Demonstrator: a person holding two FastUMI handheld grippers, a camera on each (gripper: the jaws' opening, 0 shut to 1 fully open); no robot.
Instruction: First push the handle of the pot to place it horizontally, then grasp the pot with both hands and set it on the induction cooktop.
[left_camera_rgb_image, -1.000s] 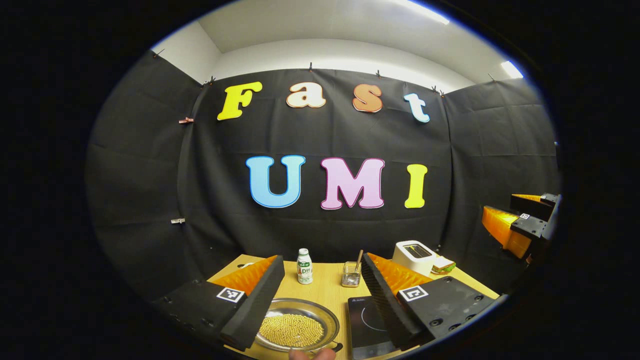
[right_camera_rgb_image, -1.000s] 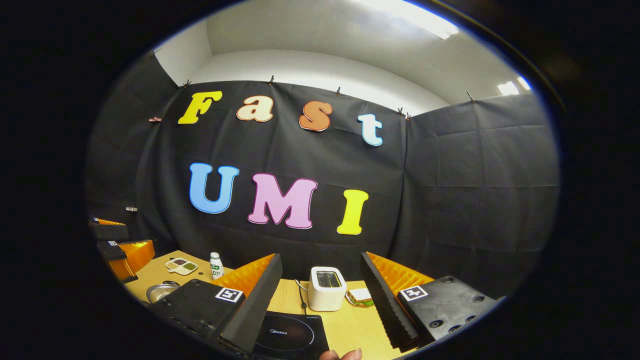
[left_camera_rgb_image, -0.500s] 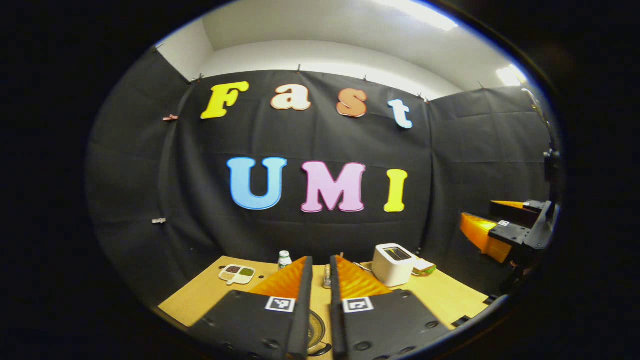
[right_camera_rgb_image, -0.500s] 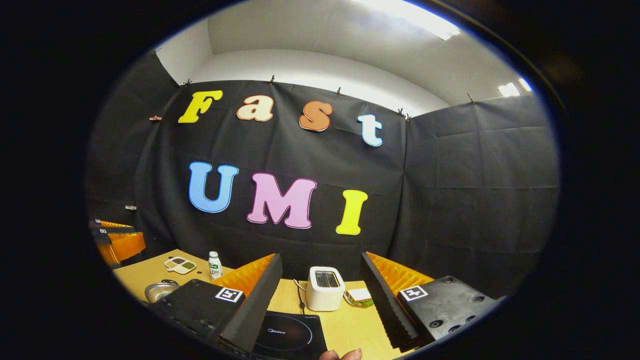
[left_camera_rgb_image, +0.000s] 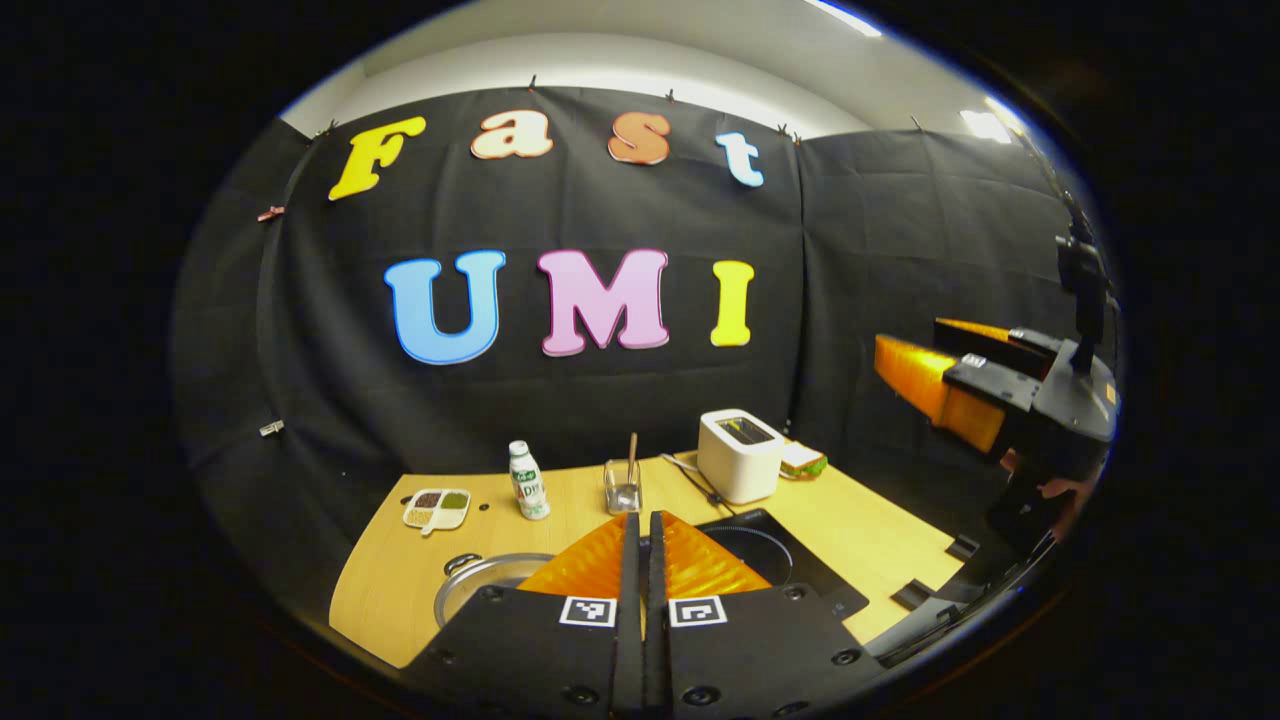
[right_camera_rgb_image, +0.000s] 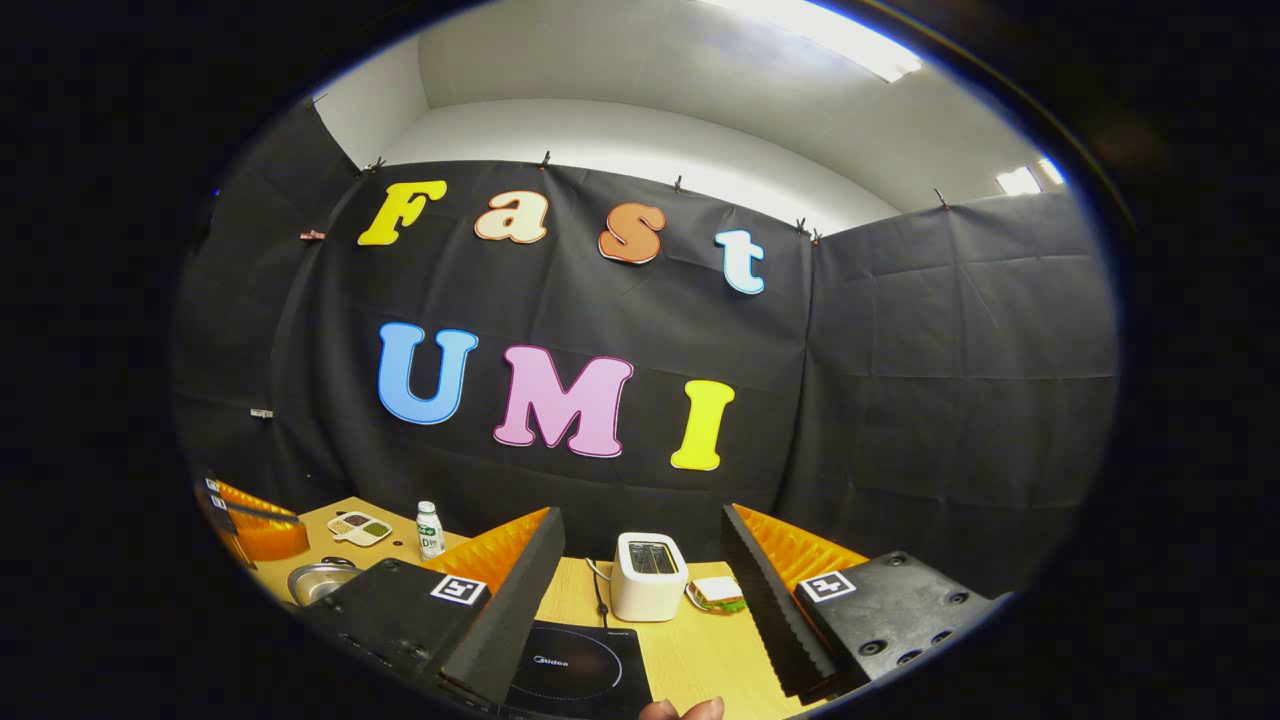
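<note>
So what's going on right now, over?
Left hand-held gripper shut, empty, above the pot. Right hand-held gripper open over the induction cooktop. Pot on the table, beside cooktop.

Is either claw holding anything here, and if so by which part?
Nothing is held. The left claw is shut on nothing above the pot; the right claw is open and empty.

i'm working in a recording booth dressed up as a kitchen: black cloth walls (right_camera_rgb_image: 900, 400) clipped up under a plain white ceiling (right_camera_rgb_image: 650, 90), and one wooden table (left_camera_rgb_image: 860, 525) set with a toaster (left_camera_rgb_image: 740, 455), a cooktop (right_camera_rgb_image: 580, 680), a small bottle (left_camera_rgb_image: 525, 480) and a divided snack dish (left_camera_rgb_image: 436, 507).
</note>
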